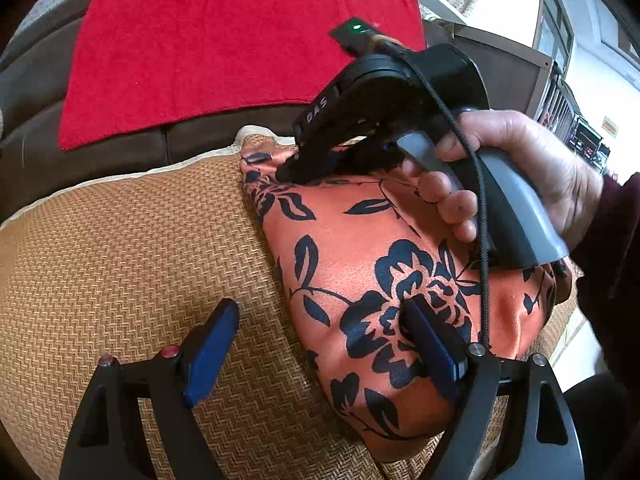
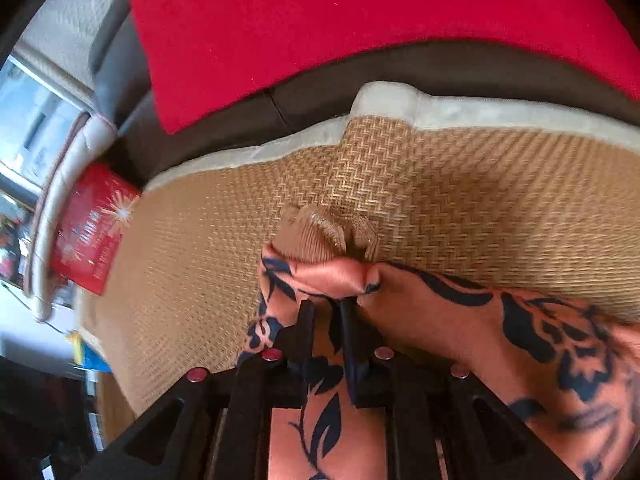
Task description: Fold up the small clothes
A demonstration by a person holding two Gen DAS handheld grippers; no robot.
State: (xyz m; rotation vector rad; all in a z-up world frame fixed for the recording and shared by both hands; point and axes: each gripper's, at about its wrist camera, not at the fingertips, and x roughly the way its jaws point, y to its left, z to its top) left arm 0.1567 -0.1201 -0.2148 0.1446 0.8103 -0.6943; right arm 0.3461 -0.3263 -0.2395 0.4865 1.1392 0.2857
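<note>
Garment: the orange floral garment [image 1: 360,248] lies on the woven mat [image 1: 120,260], bunched into a thick bundle on the mat's right part; the fold is not yet flat, I judge.
Right tongs: your right gripper [image 2: 328,308] has its jaws nearly together on a gathered corner of the cloth; a ribbed tan cuff [image 2: 320,232] pokes out just past the tips; you hold it there, I think, because a corner gives control over the whole edge.
Right hand: your hand [image 1: 520,176] wraps the grey handle low above the cloth, so the pinched edge stays near the mat.
Left tongs: your left gripper [image 1: 320,344] stands wide open and grips nothing; one blue pad [image 1: 212,352] is over the bare mat, the other [image 1: 436,344] rests at the cloth; probably it waits to pin or take the near edge.
Behind: a red towel [image 1: 224,56] lies on the brown sofa [image 1: 120,152], apart from the work.
Risk: the satin looks slippery; it can slide from a shallow pinch.
</note>
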